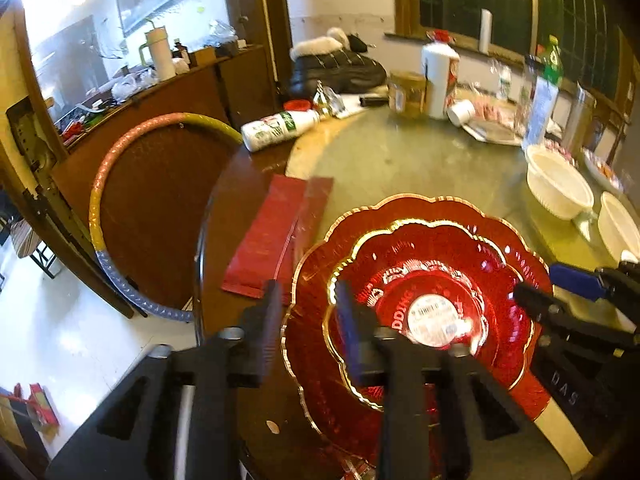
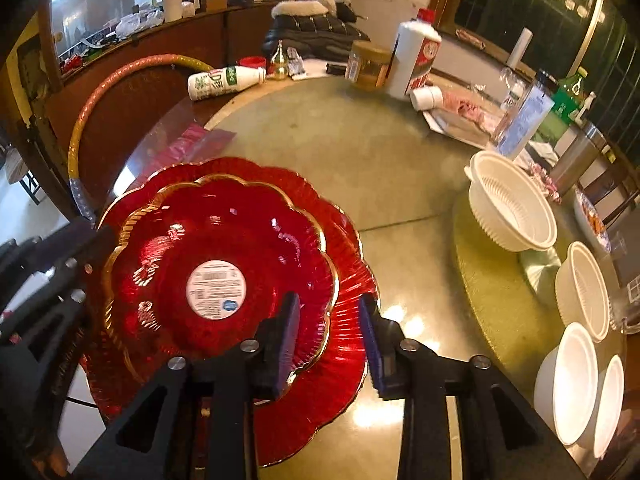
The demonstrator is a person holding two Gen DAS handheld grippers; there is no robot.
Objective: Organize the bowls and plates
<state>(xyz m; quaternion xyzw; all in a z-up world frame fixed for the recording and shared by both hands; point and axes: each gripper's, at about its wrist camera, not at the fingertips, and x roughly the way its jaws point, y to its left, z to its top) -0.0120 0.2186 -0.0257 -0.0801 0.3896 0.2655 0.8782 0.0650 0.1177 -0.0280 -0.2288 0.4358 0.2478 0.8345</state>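
Two red scalloped plates with gold rims lie stacked on the round table. The small plate (image 1: 420, 280) (image 2: 224, 240), with a white sticker at its middle, sits on the large plate (image 1: 320, 360) (image 2: 320, 392). My left gripper (image 1: 308, 320) is open and straddles the stack's left rim without its pads pressing on it. At the stack's right rim, my right gripper (image 2: 330, 340) (image 1: 556, 288) is open too, one pad over the small plate and one past the large plate's edge. Several white bowls (image 2: 512, 204) (image 1: 556, 188) stand to the right.
A red packet (image 1: 276, 232) lies left of the plates near the table edge. At the far side stand a fallen milk bottle (image 2: 224, 80), a jar (image 2: 368, 64), a white bottle (image 2: 416, 56) and a green bottle (image 2: 568, 96). A hoop (image 1: 120, 184) leans beside the table.
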